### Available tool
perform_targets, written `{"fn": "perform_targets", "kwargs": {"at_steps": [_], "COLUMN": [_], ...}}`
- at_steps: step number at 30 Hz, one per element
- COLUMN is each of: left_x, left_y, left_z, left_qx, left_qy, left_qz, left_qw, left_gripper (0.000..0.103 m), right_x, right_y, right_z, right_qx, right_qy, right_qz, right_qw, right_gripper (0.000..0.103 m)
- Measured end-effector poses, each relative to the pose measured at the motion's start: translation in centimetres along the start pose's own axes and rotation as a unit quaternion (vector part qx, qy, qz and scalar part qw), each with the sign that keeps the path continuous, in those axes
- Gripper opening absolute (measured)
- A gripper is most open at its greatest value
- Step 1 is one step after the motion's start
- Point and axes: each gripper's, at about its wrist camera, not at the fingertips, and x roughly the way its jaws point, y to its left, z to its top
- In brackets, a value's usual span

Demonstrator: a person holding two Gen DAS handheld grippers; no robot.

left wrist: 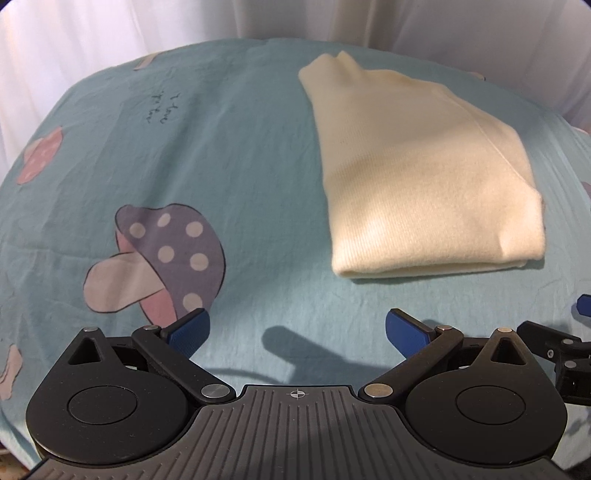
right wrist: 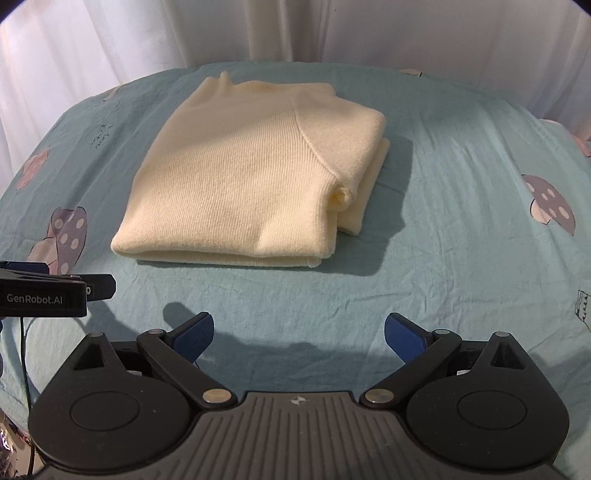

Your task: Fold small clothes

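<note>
At the bottom of the left wrist view, the left claw (left wrist: 297,328) stood wide apart, its blue pads (left wrist: 190,330) holding nothing, with only the bedsheet (left wrist: 240,155) and the claw's own shadow between them. The right claw (right wrist: 299,332) filled the bottom of the right wrist view in the same way: fingers spread to their widest, empty, over bare sheet. Part of the right claw's black body poked in at the lower right edge of the left wrist view, and the left one, with white lettering on its side, came in at the left edge of the right wrist view, so the two were close side by side.

Beyond the fingertips lay the pale blue sheet, lightly creased and printed with spotted mushrooms (left wrist: 162,254), one at the lower left of the left wrist view and others at the left and right edges of the right wrist view.

Further up lay the cream sweater (right wrist: 243,177), a ribbed knit folded into a thick flat bundle resting on the sheet. It sat centre-left in the right wrist view and upper right in the left wrist view, well clear of both claws. Its near edge showed stacked layers, and a folded part bulged out along its right side.

Behind the bed, across the top of both views, hung a white curtain (right wrist: 258,29).
</note>
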Motion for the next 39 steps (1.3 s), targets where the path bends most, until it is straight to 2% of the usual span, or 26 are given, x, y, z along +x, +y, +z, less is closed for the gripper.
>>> {"fn": "perform_targets", "kwargs": {"at_steps": [3,7,8,14,39], "left_x": [-0.4,-0.6,-0.7,-0.8,-1.7], "left_y": [-0.4,-0.9,-0.9,-1.0,-1.4], "left_z": [0.0,-0.1,-0.1,-0.2,-0.4], "left_qx": [0.008,0.023,0.023,0.021,0.027], "left_qy": [-0.003,-0.005,-0.005,-0.001,-0.009], "left_qz": [0.001,0.012,0.013,0.016,0.018], "left_qw": [1.0000,0.9997,0.9996,0.9996,0.9994], "left_gripper": [0.103,0.103,0.103,0.103,0.103], "right_x": [-0.4,0.1,0.1,-0.7,-1.3], "right_y": [0.3,0.7,0.7,0.7,-0.1], "right_z": [0.6,1.4,1.4,1.4,1.7], "right_qx": [-0.005,-0.029,-0.031,-0.020,0.007], "right_qy": [0.003,0.052,0.053,0.035,0.038], "right_qz": [-0.014,-0.032,-0.034,-0.043,-0.045], "right_qw": [1.000,0.998,0.998,0.998,0.998], "right_gripper": [0.099,0.099,0.099,0.099,0.099]}}
